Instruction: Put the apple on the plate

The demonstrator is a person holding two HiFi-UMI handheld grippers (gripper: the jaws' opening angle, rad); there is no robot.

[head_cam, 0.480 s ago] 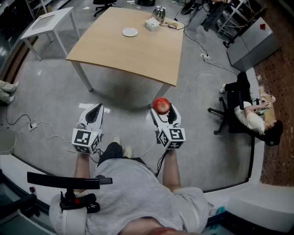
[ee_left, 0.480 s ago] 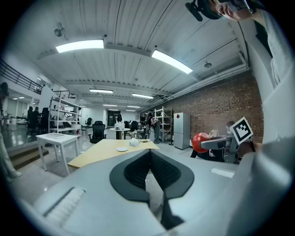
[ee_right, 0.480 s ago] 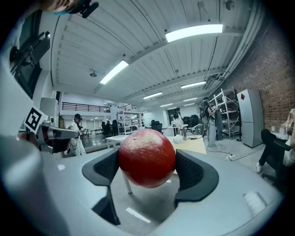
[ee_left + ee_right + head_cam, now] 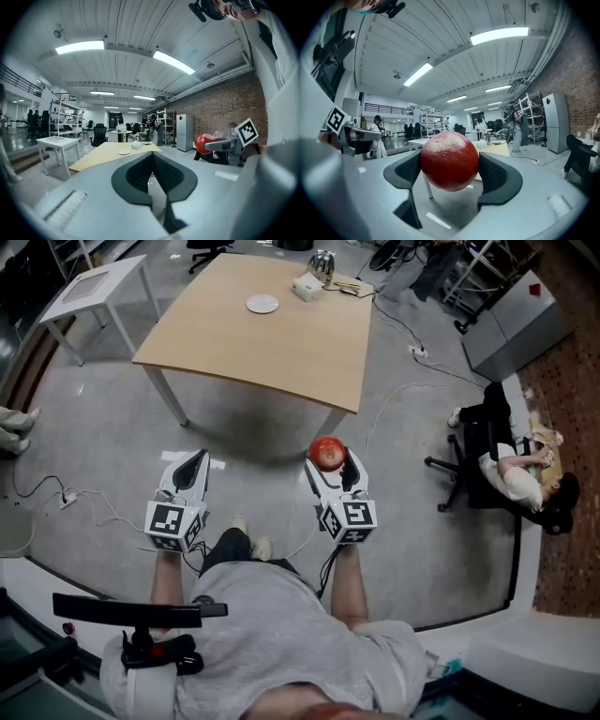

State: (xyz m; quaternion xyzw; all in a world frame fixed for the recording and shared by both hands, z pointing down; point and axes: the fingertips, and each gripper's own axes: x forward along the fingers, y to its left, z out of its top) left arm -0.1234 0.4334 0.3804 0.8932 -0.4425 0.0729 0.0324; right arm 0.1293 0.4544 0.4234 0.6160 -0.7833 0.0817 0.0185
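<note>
Wood table w/ white box, silver pot; white side table.

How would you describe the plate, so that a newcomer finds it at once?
Find the large light-wood table ahead of the person, not the small white table at its left. The plate lies near its far edge, left of a white box and a shiny metal vessel. It is the only flat, round thing there.
</note>
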